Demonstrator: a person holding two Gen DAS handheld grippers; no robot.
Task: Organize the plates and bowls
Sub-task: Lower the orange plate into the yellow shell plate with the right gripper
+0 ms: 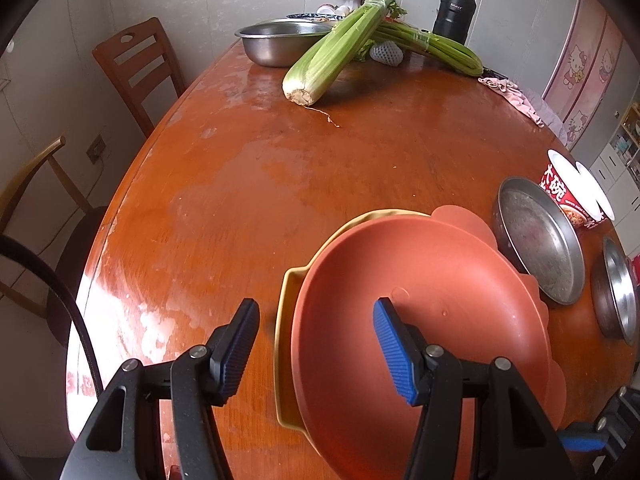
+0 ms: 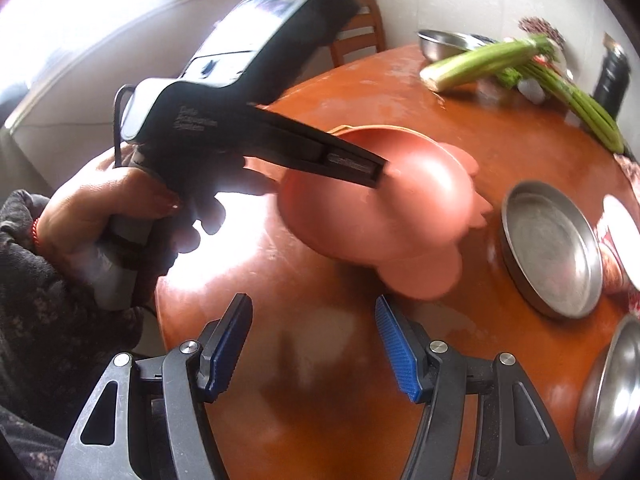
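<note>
A terracotta bowl [image 1: 420, 300] sits in a stack on a scalloped terracotta plate [image 1: 468, 220] and a yellow handled plate [image 1: 286, 320]. My left gripper [image 1: 316, 344] is open, its jaws straddling the bowl's near-left rim, the right finger inside the bowl. In the right wrist view the same bowl [image 2: 420, 200] shows with the left gripper's finger [image 2: 340, 160] over it. My right gripper [image 2: 314, 340] is open and empty above bare table near the front edge. A steel pan [image 1: 538, 240] [image 2: 552, 248] and a steel bowl [image 1: 618, 288] [image 2: 612, 392] stand to the right.
The round wooden table [image 1: 240, 184] holds celery [image 1: 340, 48], a large steel basin [image 1: 280, 40], a black flask [image 1: 454, 8], a pink cloth [image 1: 512, 96] and an instant noodle cup [image 1: 576, 192]. Wooden chairs [image 1: 136, 64] stand at the left.
</note>
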